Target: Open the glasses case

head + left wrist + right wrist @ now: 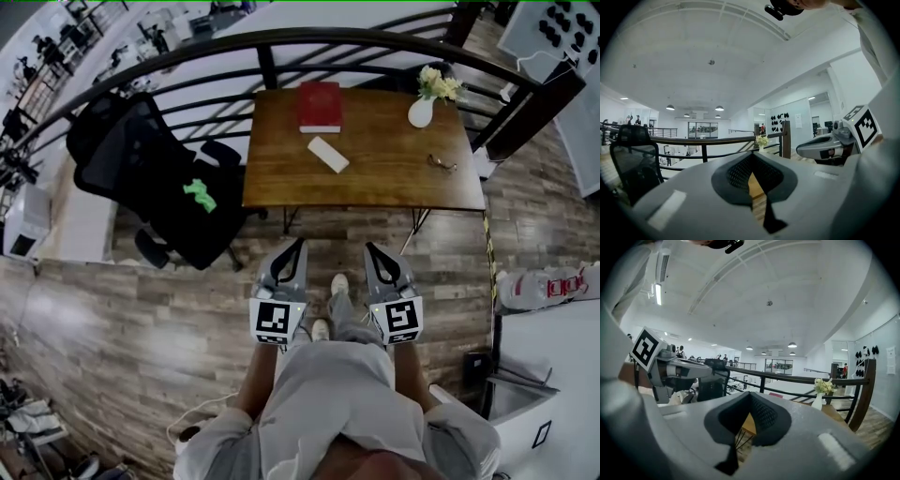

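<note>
The glasses case (328,155) is a white oblong lying shut at a slant on the wooden table (394,187), just in front of a red book (320,105). Both grippers hang side by side over the floor, short of the table's near edge and well apart from the case. My left gripper (300,242) (751,154) has its jaws together with nothing between them. So does my right gripper (368,246) (750,393). Both point level toward the table. The case itself does not show in either gripper view.
A white vase with flowers (422,111) stands at the table's far right corner, and a pair of glasses (442,163) lies near the right edge. A black office chair (159,178) with a green thing on its seat stands left of the table. A dark railing (281,42) curves behind.
</note>
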Action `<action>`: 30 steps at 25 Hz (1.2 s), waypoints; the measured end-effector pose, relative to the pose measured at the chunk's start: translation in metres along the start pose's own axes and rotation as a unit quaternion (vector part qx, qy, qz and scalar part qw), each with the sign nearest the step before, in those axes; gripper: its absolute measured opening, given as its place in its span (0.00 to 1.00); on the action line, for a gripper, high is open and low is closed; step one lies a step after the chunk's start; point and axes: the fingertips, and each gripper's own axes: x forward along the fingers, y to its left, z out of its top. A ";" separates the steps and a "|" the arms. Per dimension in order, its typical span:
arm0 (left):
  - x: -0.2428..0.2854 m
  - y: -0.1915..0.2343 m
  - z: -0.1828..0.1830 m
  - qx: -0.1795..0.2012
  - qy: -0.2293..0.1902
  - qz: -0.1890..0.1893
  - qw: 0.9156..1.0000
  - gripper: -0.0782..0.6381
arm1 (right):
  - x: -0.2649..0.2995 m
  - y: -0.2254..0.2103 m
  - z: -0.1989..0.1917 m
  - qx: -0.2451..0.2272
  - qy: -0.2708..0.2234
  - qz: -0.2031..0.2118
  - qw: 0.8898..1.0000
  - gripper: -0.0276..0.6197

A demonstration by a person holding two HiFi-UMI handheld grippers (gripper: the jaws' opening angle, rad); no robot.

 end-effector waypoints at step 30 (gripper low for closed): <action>0.169 0.049 0.036 0.031 0.005 0.071 0.997 0.14 | 0.148 -0.132 0.048 -0.015 -0.035 0.070 0.997 0.05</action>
